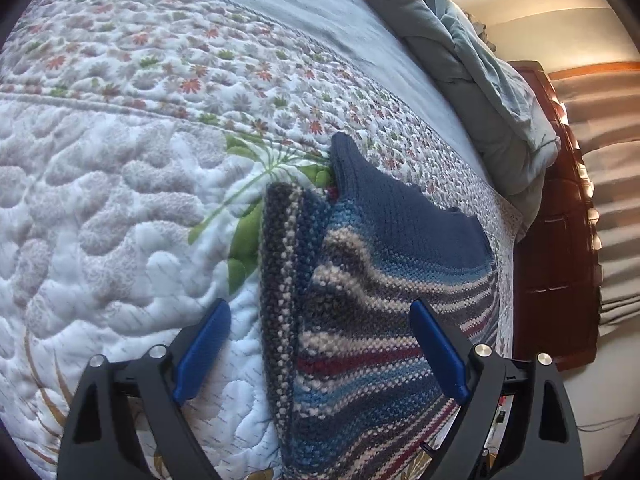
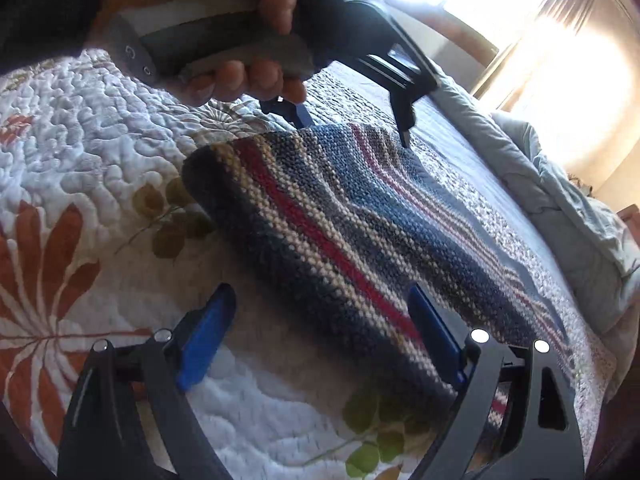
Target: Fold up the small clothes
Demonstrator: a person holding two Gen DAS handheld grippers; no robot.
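Note:
A knitted garment (image 1: 360,300) striped in blue, cream, grey and dark red, with a plain blue upper part, lies folded on the floral quilt (image 1: 120,220). My left gripper (image 1: 320,350) is open just above it, and the garment's left folded edge lies between the blue pads (image 1: 204,352) without touching them. In the right wrist view the same garment (image 2: 340,220) runs diagonally. My right gripper (image 2: 320,332) is open over its near end, one pad over the quilt (image 2: 80,160) and the other over the knit. A hand (image 2: 248,80) holds the left gripper (image 2: 352,128) at the garment's far end.
A bunched grey-blue duvet (image 1: 480,80) lies along the far side of the bed. Dark wooden furniture (image 1: 560,240) and curtains (image 1: 612,200) stand beyond the bed's edge. In the right wrist view, strong light comes through a window (image 2: 540,40).

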